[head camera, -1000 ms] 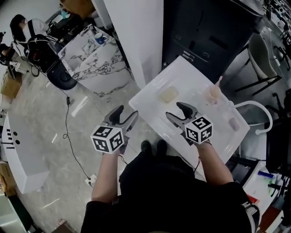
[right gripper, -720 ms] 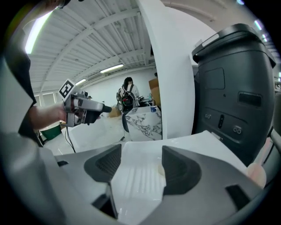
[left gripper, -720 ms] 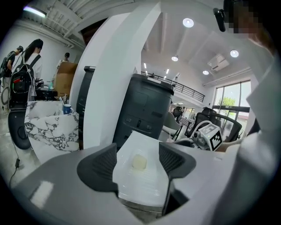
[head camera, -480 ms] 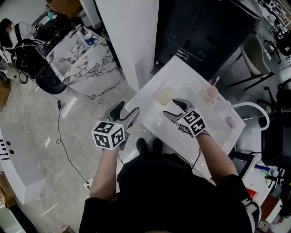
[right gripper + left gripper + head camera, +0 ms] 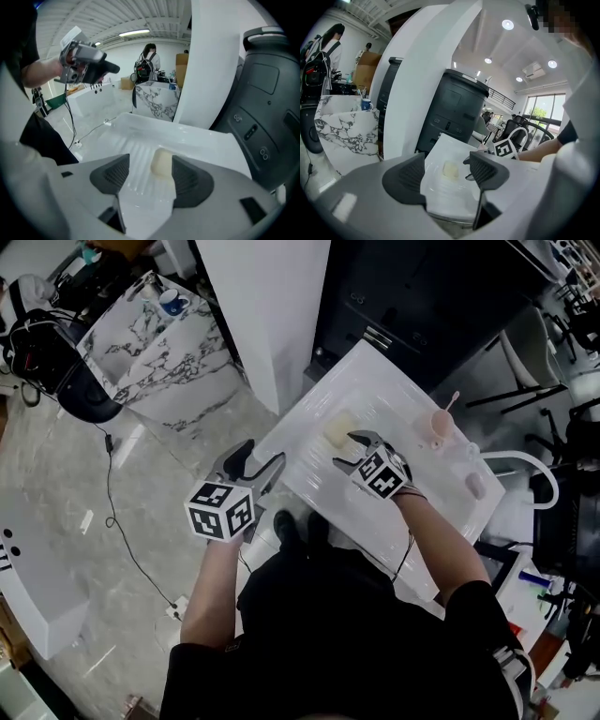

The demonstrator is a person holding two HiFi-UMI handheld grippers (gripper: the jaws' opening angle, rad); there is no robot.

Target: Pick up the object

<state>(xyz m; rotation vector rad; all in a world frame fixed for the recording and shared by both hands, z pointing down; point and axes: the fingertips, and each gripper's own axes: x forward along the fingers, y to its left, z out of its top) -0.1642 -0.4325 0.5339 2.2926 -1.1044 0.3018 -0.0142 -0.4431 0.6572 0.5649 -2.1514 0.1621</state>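
Pale yellow block (image 5: 339,428); white table (image 5: 398,395); grey-veined marble counter (image 5: 178,357).

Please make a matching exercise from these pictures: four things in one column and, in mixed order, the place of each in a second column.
1. left tool
2. right tool
3. pink cup
4. mug

A. on the marble counter
B. open, right at the pale block
C. open, beside the table, over the floor
D. standing on the table

Pairs: 1-C, 2-B, 3-D, 4-A

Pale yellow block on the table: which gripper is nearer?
Right. The right gripper is open right at the block; the left gripper hangs beyond the table edge.
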